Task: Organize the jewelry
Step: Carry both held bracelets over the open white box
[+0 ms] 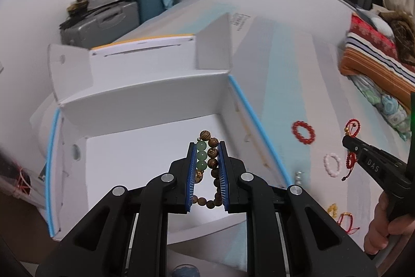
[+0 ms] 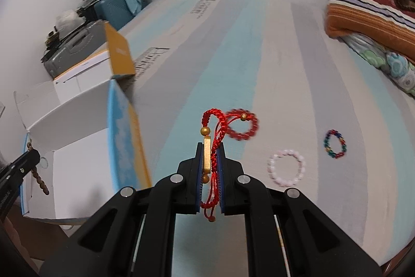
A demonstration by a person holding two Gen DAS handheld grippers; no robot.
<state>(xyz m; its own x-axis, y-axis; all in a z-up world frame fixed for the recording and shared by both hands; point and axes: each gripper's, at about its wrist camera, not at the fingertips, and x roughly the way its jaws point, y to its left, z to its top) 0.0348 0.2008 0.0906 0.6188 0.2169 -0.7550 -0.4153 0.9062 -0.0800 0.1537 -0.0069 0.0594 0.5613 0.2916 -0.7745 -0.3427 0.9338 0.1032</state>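
Over open white box (image 1: 145,105), my left gripper (image 1: 206,147) clenched on wood-and-green bead bracelet (image 1: 207,160). My right gripper (image 2: 210,147) clamps red cord bracelet (image 2: 215,131) with gold bar, above striped bedsheet (image 2: 298,56). "DAS" readable on right gripper body; sheet print blurred. Red bead ring (image 2: 242,127), pink ring (image 2: 286,168), multicolour ring (image 2: 334,143) lie apart on sheet, open room between. Box near corner cut off.

Below my left gripper (image 1: 206,144) the box (image 1: 145,105) stands open at the top, its white floor bare, so the way down is free. Raised flaps wall its far side. To my right the striped bed lies open between the red ring (image 2: 242,127), pink ring (image 2: 286,168) and coloured ring (image 2: 334,144). Folded blankets (image 2: 368,17) block the far right.
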